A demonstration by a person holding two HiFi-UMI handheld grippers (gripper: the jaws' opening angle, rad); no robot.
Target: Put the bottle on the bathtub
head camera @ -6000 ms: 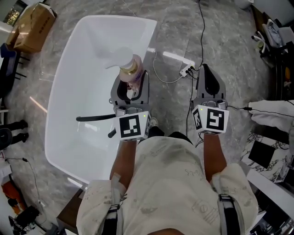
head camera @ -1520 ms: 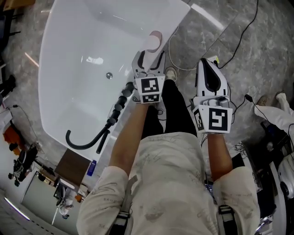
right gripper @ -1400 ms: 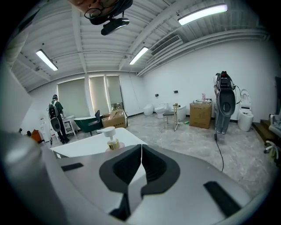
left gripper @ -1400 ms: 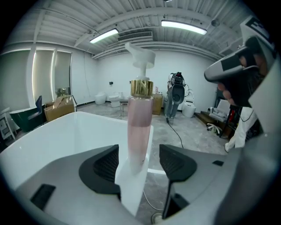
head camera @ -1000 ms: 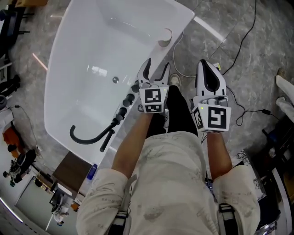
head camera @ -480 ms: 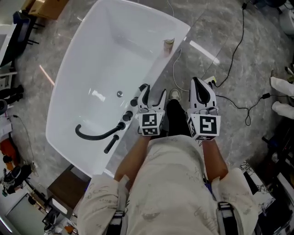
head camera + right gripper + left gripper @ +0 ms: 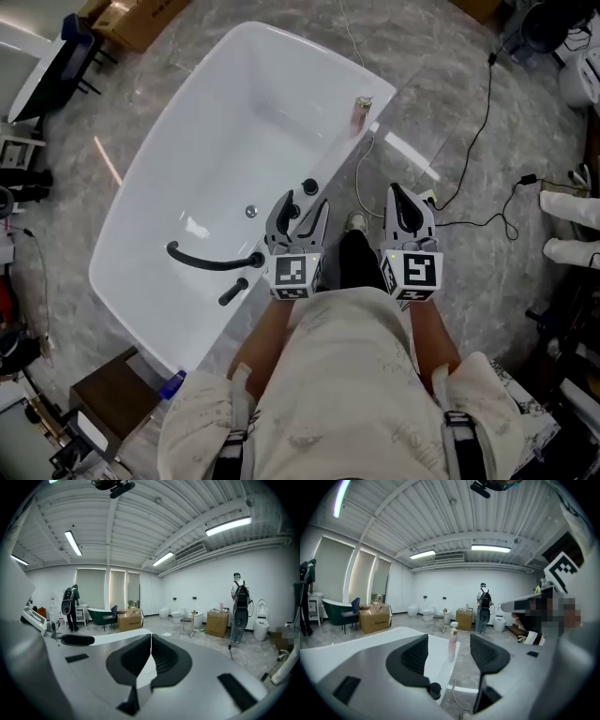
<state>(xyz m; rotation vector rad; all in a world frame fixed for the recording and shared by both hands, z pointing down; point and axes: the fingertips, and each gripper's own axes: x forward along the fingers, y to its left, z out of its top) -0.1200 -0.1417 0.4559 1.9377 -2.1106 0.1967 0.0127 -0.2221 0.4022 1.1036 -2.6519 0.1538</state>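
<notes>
A pink pump bottle (image 7: 362, 112) stands upright on the far right corner of the white bathtub's rim (image 7: 330, 159). It also shows in the left gripper view, where the bottle (image 7: 453, 639) stands far ahead between my open jaws. My left gripper (image 7: 299, 207) is open and empty, held over the tub's near rim by the taps, well short of the bottle. Beside it, over the floor, my right gripper (image 7: 404, 203) is shut with nothing in it, its jaws touching in the right gripper view (image 7: 151, 656).
A black curved faucet (image 7: 208, 260) and black knobs (image 7: 309, 187) sit on the tub's near rim. Cables and a power strip (image 7: 424, 196) lie on the marble floor to the right. A cardboard box (image 7: 131, 21) stands beyond the tub. People stand far off in the showroom.
The left gripper let go of the bottle on the tub's far corner and pulled back toward me, open. The view drew back from the tub. The right gripper stayed shut.
</notes>
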